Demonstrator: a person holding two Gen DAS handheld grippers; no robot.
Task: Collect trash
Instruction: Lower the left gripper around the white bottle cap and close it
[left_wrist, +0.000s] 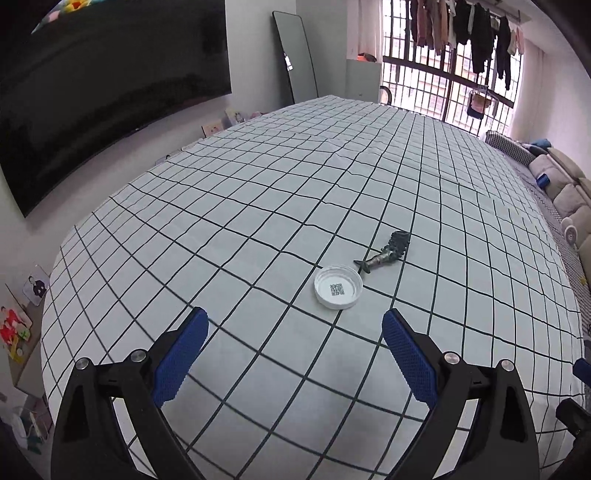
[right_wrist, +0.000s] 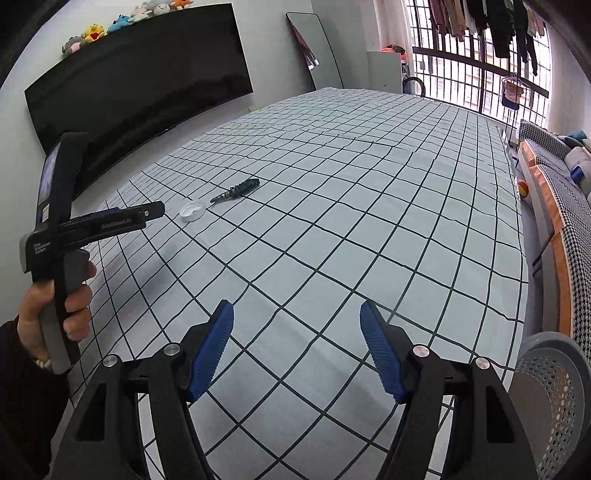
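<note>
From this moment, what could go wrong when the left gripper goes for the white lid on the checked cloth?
1. The white lid is shallow and lies flat, so the open left hand-held gripper may pinch the checked cloth instead.
2. The dark twisted wrapper lies just beside the lid; a push could drag it along.
3. The mesh basket is on the right side, so a loose grip may drop the lid on the way.

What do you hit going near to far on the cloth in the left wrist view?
Left gripper with open blue-padded jaws → round white plastic lid with a printed code inside → dark twisted wrapper scrap → bare checked cloth.
</note>
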